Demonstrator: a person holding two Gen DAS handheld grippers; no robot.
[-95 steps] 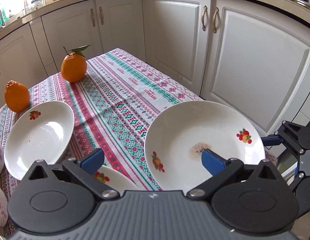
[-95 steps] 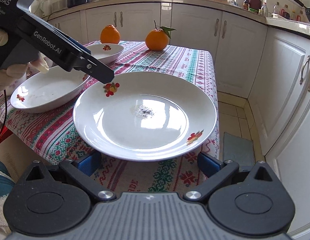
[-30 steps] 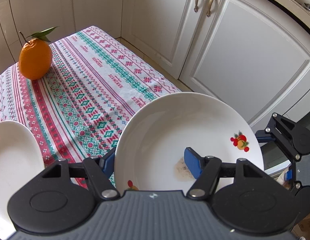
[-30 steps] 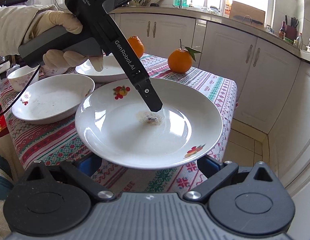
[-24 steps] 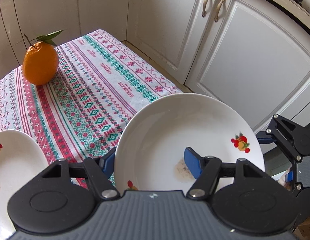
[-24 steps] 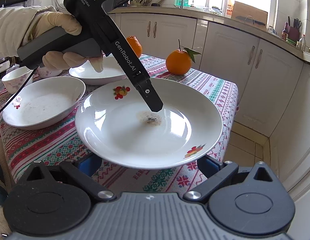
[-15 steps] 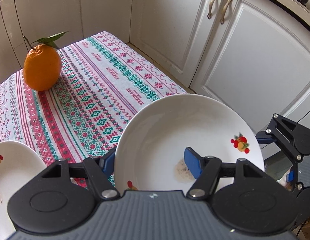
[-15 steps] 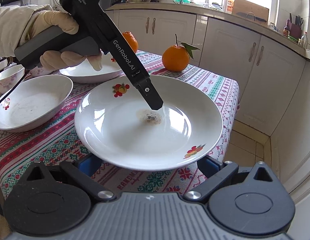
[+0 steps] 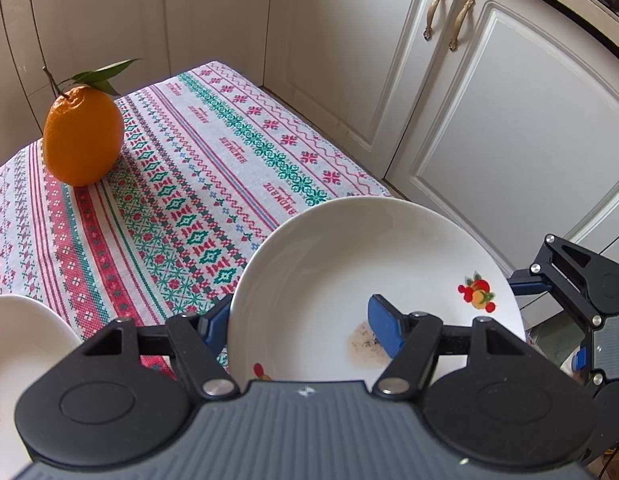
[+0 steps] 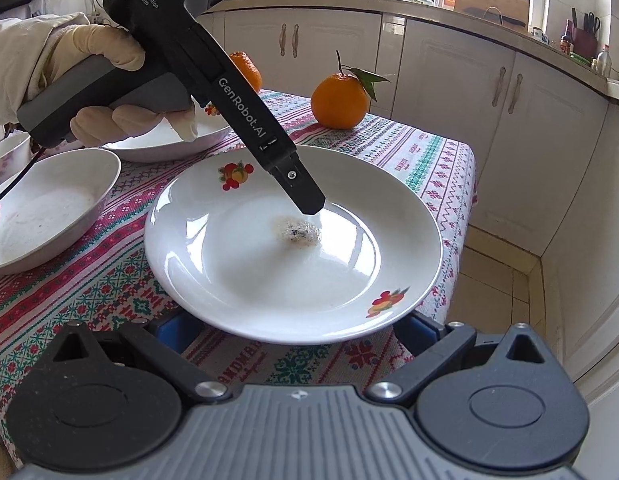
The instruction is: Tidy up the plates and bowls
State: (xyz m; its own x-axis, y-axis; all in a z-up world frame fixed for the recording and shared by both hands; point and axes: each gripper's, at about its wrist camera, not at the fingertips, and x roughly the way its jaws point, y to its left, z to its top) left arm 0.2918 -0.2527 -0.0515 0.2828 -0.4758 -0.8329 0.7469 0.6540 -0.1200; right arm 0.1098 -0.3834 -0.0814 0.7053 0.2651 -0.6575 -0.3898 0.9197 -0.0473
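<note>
A large white plate [image 9: 349, 276] with fruit prints and a small dirty spot is held tilted a little above the patterned tablecloth [image 9: 181, 184]. My left gripper [image 9: 299, 326] is shut on its near rim, one finger on the plate's face, the other under it. In the right wrist view the same plate [image 10: 269, 272] hangs over the table's front corner. My right gripper [image 10: 293, 330] is open and empty, its fingers below and either side of the plate's near rim. A white bowl [image 10: 45, 216] sits to the left, another white dish [image 10: 165, 140] behind it.
Two oranges [image 10: 339, 98] stand at the far side of the table; one shows in the left wrist view [image 9: 83, 136]. White kitchen cabinets [image 9: 489, 120] close in behind and to the right. The table edge [image 10: 465, 208] drops to a tiled floor.
My left gripper closed on the plate's rim and lifted it slightly. The plate has drifted a little toward the oranges. The right gripper stays open under the rim.
</note>
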